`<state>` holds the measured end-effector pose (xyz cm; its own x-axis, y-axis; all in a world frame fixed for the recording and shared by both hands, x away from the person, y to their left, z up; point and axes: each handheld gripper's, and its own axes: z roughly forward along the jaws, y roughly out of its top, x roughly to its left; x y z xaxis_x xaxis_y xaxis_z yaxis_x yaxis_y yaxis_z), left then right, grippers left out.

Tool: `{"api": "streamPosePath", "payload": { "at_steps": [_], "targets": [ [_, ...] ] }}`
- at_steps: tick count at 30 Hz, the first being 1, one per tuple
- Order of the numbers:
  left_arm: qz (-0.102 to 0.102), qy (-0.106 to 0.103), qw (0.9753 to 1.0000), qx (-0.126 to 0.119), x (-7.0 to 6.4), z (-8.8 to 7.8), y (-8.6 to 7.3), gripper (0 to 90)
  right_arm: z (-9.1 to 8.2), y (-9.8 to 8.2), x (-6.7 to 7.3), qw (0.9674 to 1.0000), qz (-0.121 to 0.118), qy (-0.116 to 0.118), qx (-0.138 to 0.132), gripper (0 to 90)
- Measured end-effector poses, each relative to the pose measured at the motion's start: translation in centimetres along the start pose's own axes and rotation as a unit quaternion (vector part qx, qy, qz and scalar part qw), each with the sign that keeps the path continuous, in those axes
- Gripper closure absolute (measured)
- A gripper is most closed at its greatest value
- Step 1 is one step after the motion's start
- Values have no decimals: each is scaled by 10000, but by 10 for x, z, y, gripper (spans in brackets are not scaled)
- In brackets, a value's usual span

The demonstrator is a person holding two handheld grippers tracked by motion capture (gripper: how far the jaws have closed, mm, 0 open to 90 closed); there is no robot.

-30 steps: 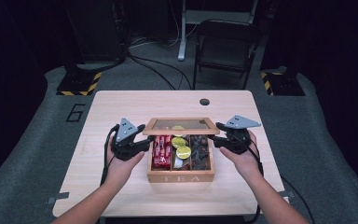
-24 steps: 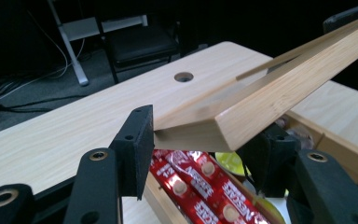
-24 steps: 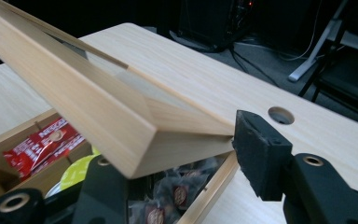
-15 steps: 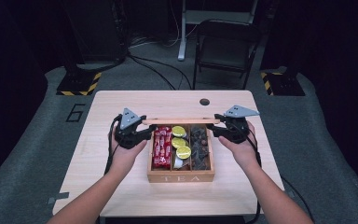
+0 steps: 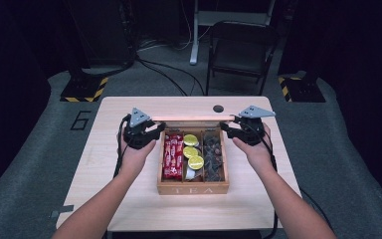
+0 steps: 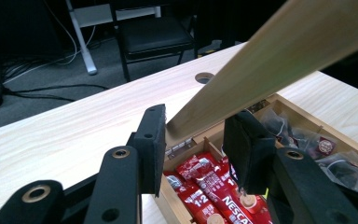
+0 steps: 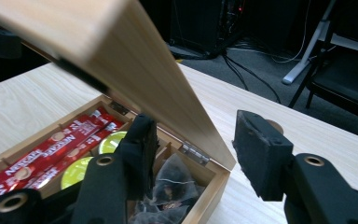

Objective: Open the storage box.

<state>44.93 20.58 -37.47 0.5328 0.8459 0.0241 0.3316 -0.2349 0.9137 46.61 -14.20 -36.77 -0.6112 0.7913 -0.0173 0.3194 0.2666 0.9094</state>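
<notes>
Wooden lid (image 5: 194, 118) of the tea box (image 5: 193, 189) stands about upright at the box's back edge, mid desk (image 5: 149, 209), so opening looks nearly done; left to do: tip it fully back & let go. L tool (image 5: 156, 130) straddles 1 lid end, jaws just been closing, pads not clearly pressing yet. R tool (image 5: 226, 127) is clamped on the other end. Box has 3 compartments: red coffee sachets (image 5: 173, 157) on the left, yellow-green capsules (image 5: 191, 152) in the middle, dark tea bags (image 5: 213, 155) on the right.
</notes>
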Motion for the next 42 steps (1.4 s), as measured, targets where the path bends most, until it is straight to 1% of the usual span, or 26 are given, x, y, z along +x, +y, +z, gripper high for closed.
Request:
{"api": "streamPosePath", "payload": {
  "at_steps": [1, 3, 4, 6, 7, 9, 10, 11, 12, 16, 17, 18, 19, 21, 22, 23, 26, 27, 28, 30, 34, 35, 37, 40, 41, 42],
  "targets": [
    [14, 27, 10000, -20, 0, 1, 1, 599, 1, 0, -2, 10000, -6, 6, 7, 487],
    [19, 8, 10000, 5, 1, 1, 2, 601, 3, -1, -3, 10000, -2, 12, -13, 483],
    [35, 47, 10000, -24, 1, 2, 2, 607, 5, -1, -4, 10000, 35, 27, -35, 483],
    [33, 67, 10000, 1, 2, 3, 4, 615, 9, -2, -5, 10000, 33, 34, -48, 482],
    [-2, 84, 10000, -12, 3, 5, 6, 616, 12, -2, -6, 10000, -32, 19, -53, 481],
    [-8, 87, 10000, 29, 4, 5, 8, 619, 13, -2, -5, 10000, -24, 23, -56, 479],
    [-7, 123, 9999, -14, 4, 7, 8, 620, 16, -2, -5, 10000, -51, 7, -58, 477],
    [-22, 121, 9999, -9, 5, 8, 10, 623, 19, -2, -6, 9999, -117, -7, -53, 475],
    [-22, 121, 9999, -9, 5, 8, 10, 624, 21, -2, -5, 10000, -77, -19, -54, 475],
    [-76, 156, 9998, -30, 7, 11, 12, 627, 25, -1, -6, 9999, -102, -58, -45, 470],
    [-105, 178, 9998, -19, 8, 12, 14, 628, 28, -1, -8, 9999, -45, -64, -87, 467],
    [-105, 178, 9998, -19, 8, 12, 14, 629, 28, -1, -8, 9999, -45, -64, -87, 467],
    [-108, 198, 9997, -11, 8, 13, 15, 629, 28, -2, -8, 10000, -8, -64, -71, 467],
    [-121, 210, 9997, -15, 9, 15, 17, 631, 31, -2, -10, 9999, -55, -75, -36, 467],
    [-106, 192, 9998, 0, 10, 15, 18, 632, 34, -3, -11, 10000, -6, -81, -24, 467],
    [-102, 196, 9998, -30, 11, 16, 18, 632, 35, -3, -12, 10000, -21, -74, -27, 467],
    [-82, 166, 9998, 6, 13, 17, 19, 633, 40, -4, -13, 10000, -1, -88, 31, 467],
    [-125, 161, 9998, -18, 12, 18, 19, 633, 41, -4, -14, 9999, -69, -98, 36, 467],
    [-125, 161, 9998, -18, 12, 18, 19, 633, 41, -4, -14, 9999, -69, -98, 36, 467],
    [-85, 167, 9998, -10, 14, 19, 21, 634, 44, -4, -15, 9999, -44, -108, 61, 467],
    [-80, 195, 9998, 15, 16, 22, 24, 637, 49, -4, -18, 9999, -74, -90, 62, 468],
    [-90, 189, 9998, 32, 16, 22, 24, 638, 51, -5, -19, 9999, -39, -83, 89, 468],
    [-56, 215, 9997, 30, 17, 24, 26, 639, 53, -6, -20, 9999, -62, -98, 118, 469],
    [-102, 236, 9997, -17, 18, 26, 26, 640, 57, -7, -21, 9998, -45, -74, 161, 476],
    [-85, 241, 9997, -8, 18, 26, 27, 641, 59, -8, -22, 9998, -79, -66, 151, 479],
    [-96, 244, 9997, -13, 19, 27, 27, 641, 60, -8, -22, 9998, -44, -68, 172, 482]
  ]
}}
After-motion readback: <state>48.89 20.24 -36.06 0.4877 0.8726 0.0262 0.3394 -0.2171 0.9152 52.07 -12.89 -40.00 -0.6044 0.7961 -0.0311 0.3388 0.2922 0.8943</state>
